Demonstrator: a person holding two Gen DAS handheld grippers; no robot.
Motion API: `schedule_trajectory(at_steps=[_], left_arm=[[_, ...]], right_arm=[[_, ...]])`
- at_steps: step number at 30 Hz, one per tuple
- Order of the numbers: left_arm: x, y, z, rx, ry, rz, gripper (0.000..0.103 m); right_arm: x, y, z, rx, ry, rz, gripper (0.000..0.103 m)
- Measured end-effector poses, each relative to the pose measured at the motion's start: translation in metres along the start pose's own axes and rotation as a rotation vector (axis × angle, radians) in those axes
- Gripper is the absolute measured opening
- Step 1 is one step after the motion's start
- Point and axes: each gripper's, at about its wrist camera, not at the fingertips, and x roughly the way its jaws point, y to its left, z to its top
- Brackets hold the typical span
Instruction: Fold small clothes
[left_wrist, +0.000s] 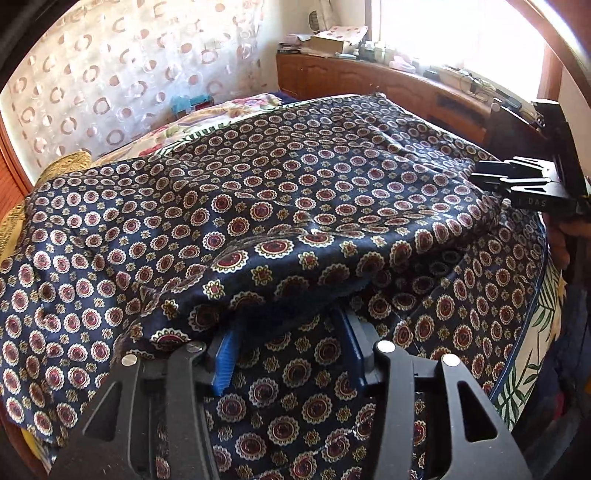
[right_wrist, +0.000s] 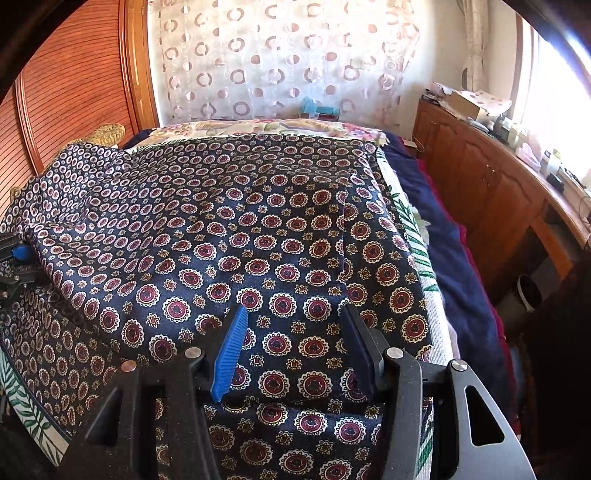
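A navy garment (left_wrist: 295, 192) with red and cream medallions lies spread on the bed, its near part folded back over itself. It also fills the right wrist view (right_wrist: 236, 236). My left gripper (left_wrist: 288, 332) is open, its blue pads (left_wrist: 225, 365) reaching under the folded edge, tips hidden by cloth. My right gripper (right_wrist: 295, 317) is open and empty, just above the garment's near edge. The right gripper also shows at the right of the left wrist view (left_wrist: 517, 181). The left gripper shows at the left edge of the right wrist view (right_wrist: 14, 258).
A floral bedsheet (right_wrist: 417, 236) lies under the garment, with a dark blue blanket (right_wrist: 454, 236) at the bed's right side. A wooden cabinet (right_wrist: 491, 192) with clutter on top runs along the window side. A patterned curtain (right_wrist: 280, 59) hangs behind the bed.
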Motion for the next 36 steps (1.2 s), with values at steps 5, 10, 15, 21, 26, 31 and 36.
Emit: schedule_trajectory(at_steps=[5, 10, 15, 21, 26, 31, 36], left_arm=[[-0.002, 0.001, 0.002, 0.002, 0.002, -0.009, 0.002], [-0.035, -0.008, -0.003, 0.016, -0.057, -0.056, 0.002], [-0.079, -0.018, -0.010, 0.020, -0.133, -0.101, 0.002], [-0.101, -0.031, -0.030, 0.021, -0.152, -0.101, 0.002], [-0.103, -0.026, -0.042, -0.025, -0.160, -0.100, 0.002], [-0.113, -0.013, -0.050, -0.072, -0.196, -0.087, 0.022], [-0.125, -0.001, -0.058, -0.090, -0.231, -0.063, 0.052]], right_arm=[[-0.001, -0.002, -0.001, 0.004, -0.001, 0.003, 0.054], [-0.004, -0.006, -0.002, 0.018, -0.011, -0.008, 0.054], [-0.008, -0.013, -0.004, 0.068, -0.041, -0.025, 0.054], [-0.008, -0.021, -0.005, 0.113, -0.053, -0.017, 0.054], [-0.005, -0.019, -0.006, 0.113, -0.050, -0.017, 0.054], [-0.005, -0.019, -0.005, 0.117, -0.051, -0.017, 0.054], [-0.013, -0.026, -0.006, 0.107, -0.051, -0.017, 0.054]])
